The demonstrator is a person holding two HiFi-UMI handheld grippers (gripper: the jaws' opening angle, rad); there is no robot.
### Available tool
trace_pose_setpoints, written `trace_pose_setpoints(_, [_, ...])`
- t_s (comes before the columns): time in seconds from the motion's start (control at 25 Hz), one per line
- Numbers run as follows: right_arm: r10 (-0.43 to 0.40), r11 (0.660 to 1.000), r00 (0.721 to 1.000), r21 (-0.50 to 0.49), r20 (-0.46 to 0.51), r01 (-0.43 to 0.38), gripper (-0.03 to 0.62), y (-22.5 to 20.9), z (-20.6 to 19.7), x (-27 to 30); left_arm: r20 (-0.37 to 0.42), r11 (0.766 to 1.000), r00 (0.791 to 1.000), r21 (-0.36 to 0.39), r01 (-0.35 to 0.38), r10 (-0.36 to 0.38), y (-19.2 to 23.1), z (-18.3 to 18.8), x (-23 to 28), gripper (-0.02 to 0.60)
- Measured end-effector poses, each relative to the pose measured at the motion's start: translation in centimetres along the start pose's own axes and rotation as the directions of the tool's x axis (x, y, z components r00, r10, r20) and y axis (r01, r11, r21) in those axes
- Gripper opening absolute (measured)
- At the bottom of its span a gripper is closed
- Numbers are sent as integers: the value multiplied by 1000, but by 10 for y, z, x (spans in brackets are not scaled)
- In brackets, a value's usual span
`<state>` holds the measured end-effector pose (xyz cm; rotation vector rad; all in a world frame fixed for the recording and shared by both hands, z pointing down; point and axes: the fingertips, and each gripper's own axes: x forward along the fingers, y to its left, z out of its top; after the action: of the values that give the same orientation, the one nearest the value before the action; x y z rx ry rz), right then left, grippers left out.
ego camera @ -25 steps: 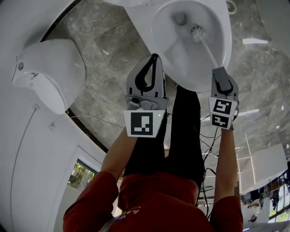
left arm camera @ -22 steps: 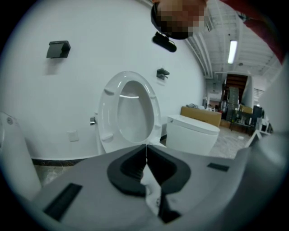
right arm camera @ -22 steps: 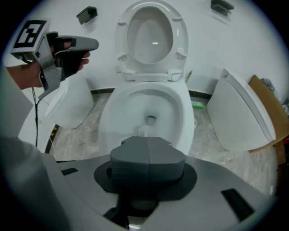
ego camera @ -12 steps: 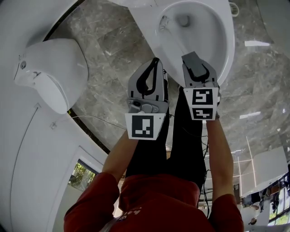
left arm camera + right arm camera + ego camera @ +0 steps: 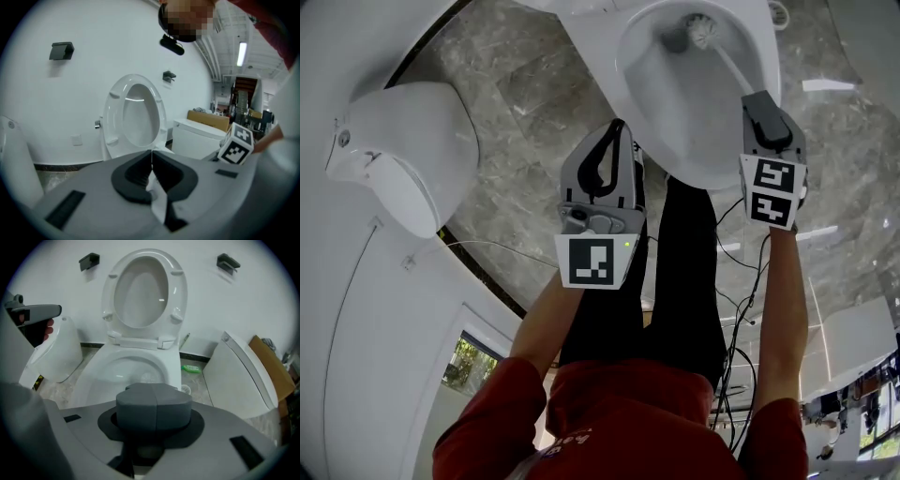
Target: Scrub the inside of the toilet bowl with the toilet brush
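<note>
The white toilet bowl [image 5: 675,103] lies at the top centre of the head view. Inside it, the toilet brush head [image 5: 701,28] rests against the far end, beside the drain. Its thin white handle [image 5: 733,70] runs back to my right gripper [image 5: 764,111], which is shut on it above the bowl's right rim. In the right gripper view the bristles [image 5: 149,377] show just past the shut right gripper [image 5: 153,399], low in the bowl [image 5: 122,371]. My left gripper [image 5: 614,141] hangs shut and holds nothing, left of the bowl. In the left gripper view the left gripper [image 5: 151,157] faces the raised seat [image 5: 138,115].
A second white fixture [image 5: 403,150] stands to the left on the grey marble floor [image 5: 525,103], and another [image 5: 243,376] to the right. A green bottle [image 5: 191,367] lies by the wall. Cables [image 5: 741,281] trail beside the person's black trousers [image 5: 684,281].
My right gripper swung left and then back to the right over the bowl. The brush head swept from the bowl's left wall to the far end by the drain. The left gripper barely moved.
</note>
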<state>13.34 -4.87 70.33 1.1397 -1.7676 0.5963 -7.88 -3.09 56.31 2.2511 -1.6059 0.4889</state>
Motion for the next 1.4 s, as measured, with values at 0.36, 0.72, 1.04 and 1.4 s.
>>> trace_pose_setpoints(0.36, [67, 990, 981, 133, -180, -43, 147, 38, -99, -52, 0, 1000, 1000, 3, 5, -5, -3, -2, -1, -1])
trace_pose_setpoints(0.72, [293, 908, 954, 331, -65, -256, 149, 128, -59, -50, -9, 1000, 1000, 3, 0, 0, 0, -2, -4, -2])
trace_pose_setpoints(1.04, [304, 915, 953, 281, -9, -290, 149, 115, 2, -6, 6, 1000, 1000, 11, 3, -3, -1, 2, -1, -2])
trace_pose_setpoints(1.4, [296, 933, 944, 256, -143, -253, 149, 101, -97, -71, -2, 1000, 1000, 16, 26, -26, -13, 1, 1, -1])
